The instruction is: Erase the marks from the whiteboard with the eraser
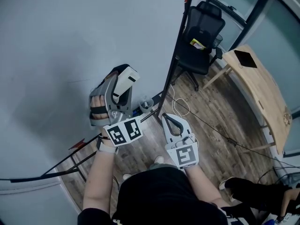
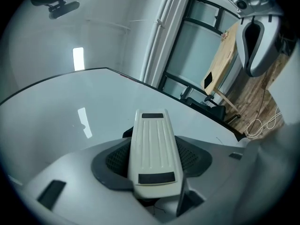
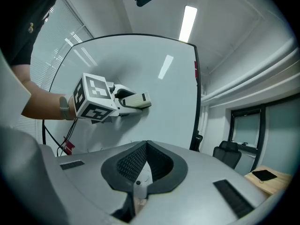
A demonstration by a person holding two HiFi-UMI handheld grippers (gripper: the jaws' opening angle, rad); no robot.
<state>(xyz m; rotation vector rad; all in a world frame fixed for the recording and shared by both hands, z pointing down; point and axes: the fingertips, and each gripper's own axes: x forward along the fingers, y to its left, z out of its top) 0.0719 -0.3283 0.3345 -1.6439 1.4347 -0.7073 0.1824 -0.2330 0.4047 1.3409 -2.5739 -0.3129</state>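
Observation:
A cream plastic eraser (image 2: 153, 149) sits clamped between the jaws of my left gripper (image 1: 123, 81), which is shut on it. The eraser (image 1: 126, 80) rests against the large pale whiteboard (image 1: 56, 41), near its lower right part. From the right gripper view the eraser (image 3: 136, 100) pokes out of the left gripper and touches the whiteboard (image 3: 164, 78). I make out no clear marks on the board, only a faint streak (image 1: 77, 82). My right gripper (image 1: 171, 120) hangs lower, off the board and in front of my body, jaws shut with nothing in them.
The board's black frame post (image 1: 176, 55) runs just right of the left gripper. Beyond it stand a black office chair (image 1: 202, 36) and a wooden table (image 1: 262, 93). A white cable (image 1: 180, 108) lies on the wood floor. A small bottle (image 1: 146, 104) sits by the board's foot.

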